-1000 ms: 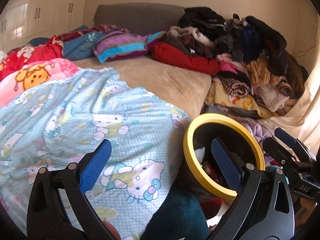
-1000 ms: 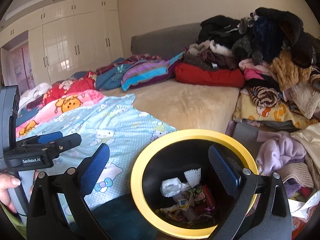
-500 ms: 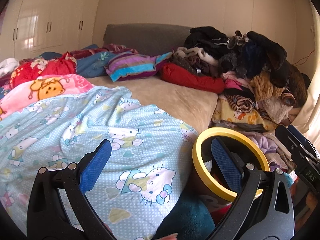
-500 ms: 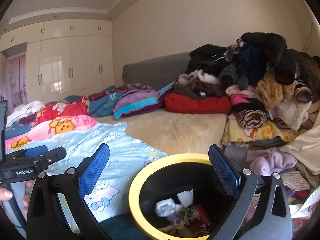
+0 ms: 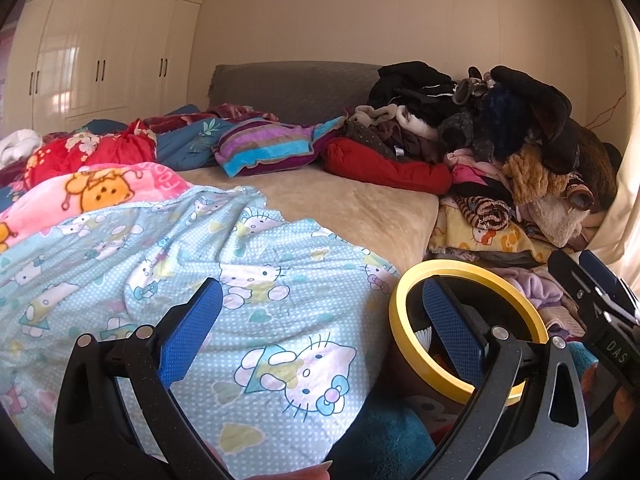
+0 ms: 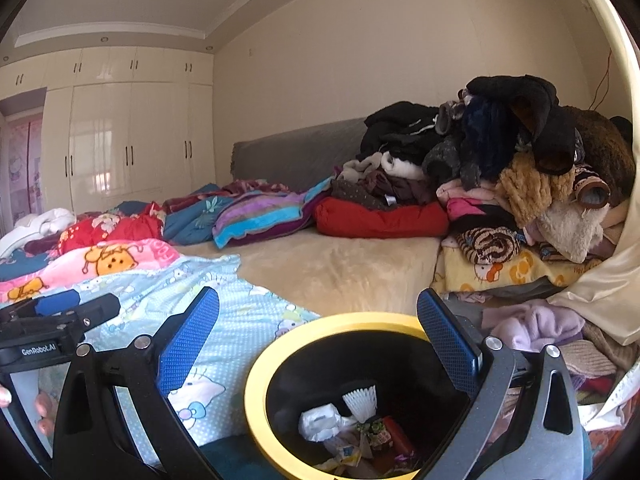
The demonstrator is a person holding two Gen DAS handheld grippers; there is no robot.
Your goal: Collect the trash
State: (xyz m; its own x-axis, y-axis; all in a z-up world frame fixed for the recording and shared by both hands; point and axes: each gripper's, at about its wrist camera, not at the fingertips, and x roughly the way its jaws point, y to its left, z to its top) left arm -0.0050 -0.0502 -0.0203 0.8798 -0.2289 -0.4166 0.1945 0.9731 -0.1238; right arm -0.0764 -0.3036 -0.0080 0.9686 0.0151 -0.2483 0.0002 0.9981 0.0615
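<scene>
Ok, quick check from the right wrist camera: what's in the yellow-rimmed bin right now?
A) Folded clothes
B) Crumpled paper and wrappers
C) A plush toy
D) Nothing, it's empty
B: the right wrist view looks down into the yellow-rimmed bin and shows crumpled white paper and colourful wrappers at the bottom.

Readable text: "GenRobot.AI" in white on the black body of the left hand-held gripper (image 6: 60,334), right wrist view. "DAS" on the right hand-held gripper (image 5: 600,300) body, left wrist view. Pink blanket (image 5: 100,192) lettering not legible.

One yellow-rimmed bin (image 6: 256,392), two hand-held grippers (image 5: 320,320) (image 6: 316,320).
</scene>
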